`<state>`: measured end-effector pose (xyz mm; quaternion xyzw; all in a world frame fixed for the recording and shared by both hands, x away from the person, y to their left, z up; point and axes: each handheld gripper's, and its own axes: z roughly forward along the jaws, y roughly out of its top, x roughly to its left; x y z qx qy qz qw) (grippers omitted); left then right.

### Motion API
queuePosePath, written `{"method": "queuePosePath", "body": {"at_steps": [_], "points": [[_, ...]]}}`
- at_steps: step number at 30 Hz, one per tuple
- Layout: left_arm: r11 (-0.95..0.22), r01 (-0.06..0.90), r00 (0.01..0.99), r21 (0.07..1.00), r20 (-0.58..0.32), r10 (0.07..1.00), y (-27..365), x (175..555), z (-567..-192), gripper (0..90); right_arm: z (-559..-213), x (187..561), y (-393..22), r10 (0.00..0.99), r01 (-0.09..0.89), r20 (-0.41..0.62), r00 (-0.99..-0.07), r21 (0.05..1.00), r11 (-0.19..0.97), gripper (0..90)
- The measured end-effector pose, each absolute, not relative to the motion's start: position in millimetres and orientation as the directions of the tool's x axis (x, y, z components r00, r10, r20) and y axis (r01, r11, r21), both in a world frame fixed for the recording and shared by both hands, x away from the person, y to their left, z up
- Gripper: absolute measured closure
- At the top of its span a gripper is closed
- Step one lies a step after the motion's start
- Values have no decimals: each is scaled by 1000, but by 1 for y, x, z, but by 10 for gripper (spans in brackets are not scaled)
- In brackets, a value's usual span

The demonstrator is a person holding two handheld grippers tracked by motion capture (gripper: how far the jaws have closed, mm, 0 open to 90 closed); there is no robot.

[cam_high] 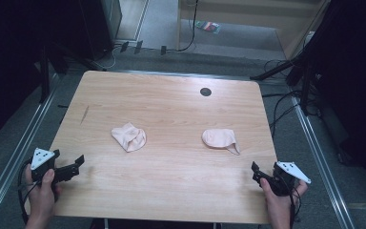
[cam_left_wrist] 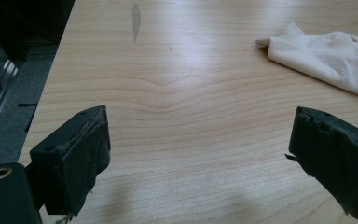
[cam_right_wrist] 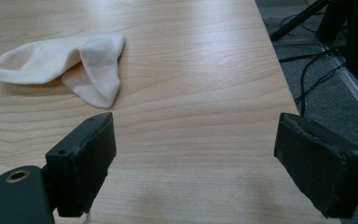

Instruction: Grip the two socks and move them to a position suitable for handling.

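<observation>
Two pale pink socks lie apart on the wooden table (cam_high: 171, 171). The left sock (cam_high: 129, 137) is crumpled left of centre; in the left gripper view it is at the upper right (cam_left_wrist: 328, 56). The right sock (cam_high: 220, 139) lies folded right of centre; in the right gripper view it is at the upper left (cam_right_wrist: 65, 63). My left gripper (cam_high: 76, 164) hovers open near the table's front left corner (cam_left_wrist: 200, 158), nothing between its jaws. My right gripper (cam_high: 256, 172) is open near the front right corner (cam_right_wrist: 193, 163), also holding nothing.
A small dark round hole (cam_high: 205, 91) sits near the table's far edge. A grey streak (cam_high: 84, 114) marks the wood at the left. Cables (cam_high: 286, 102) and black stands (cam_high: 310, 71) crowd the floor to the right. Metal rails (cam_high: 14, 152) run along both sides.
</observation>
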<state>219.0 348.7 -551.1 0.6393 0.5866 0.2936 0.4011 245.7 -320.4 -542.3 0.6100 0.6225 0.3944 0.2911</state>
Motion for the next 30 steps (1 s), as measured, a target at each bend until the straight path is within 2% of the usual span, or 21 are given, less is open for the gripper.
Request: {"method": "queuePosePath", "body": {"at_steps": [7, 17, 30], "points": [[18, 514, 136, 858, -102, 985, 349, 219, -551, 56, -533, 244, -314, 991, 520, 104, -79, 853, -48, 134], [29, 511, 137, 859, -114, 984, 351, 219, -551, 56, -494, 261, -280, 987, 516, 81, -141, 856, 4, 144], [30, 513, 136, 858, -116, 984, 351, 219, -551, 56, -486, 311, -237, 987, 588, 93, -132, 809, 2, 189]]}}
